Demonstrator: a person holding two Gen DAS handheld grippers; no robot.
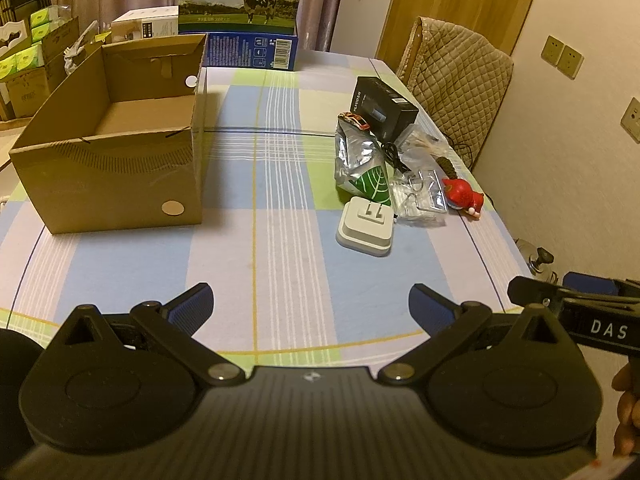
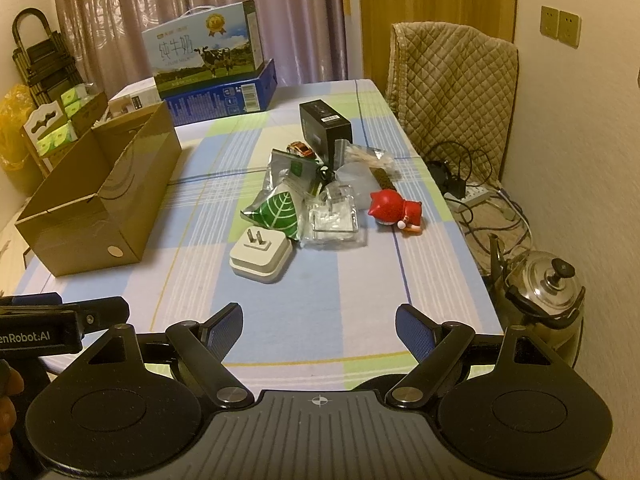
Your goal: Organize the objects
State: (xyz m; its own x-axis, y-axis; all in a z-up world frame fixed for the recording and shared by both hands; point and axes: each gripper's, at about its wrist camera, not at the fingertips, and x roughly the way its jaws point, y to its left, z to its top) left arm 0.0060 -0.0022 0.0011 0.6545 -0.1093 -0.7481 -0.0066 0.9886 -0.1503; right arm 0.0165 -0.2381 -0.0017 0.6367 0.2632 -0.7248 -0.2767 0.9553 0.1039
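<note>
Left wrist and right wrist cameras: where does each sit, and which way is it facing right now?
Left wrist: on the left gripper, low over the near table edge, facing the cardboard box; its open fingers and the right gripper show.
Right wrist: on the right gripper, facing the clutter pile and kettle; its open fingers and the left gripper show.
Shared: box, white plug adapter, red toy.

Each matte black plastic gripper, left and right, is built from two round discs, angled link bars fixed with silver rivets, and a ribbed grey centre plate. The fingers are faced with blue ribbed pads. White lettering "DAS" is printed on one side and "enRobot.AI" on another.
</note>
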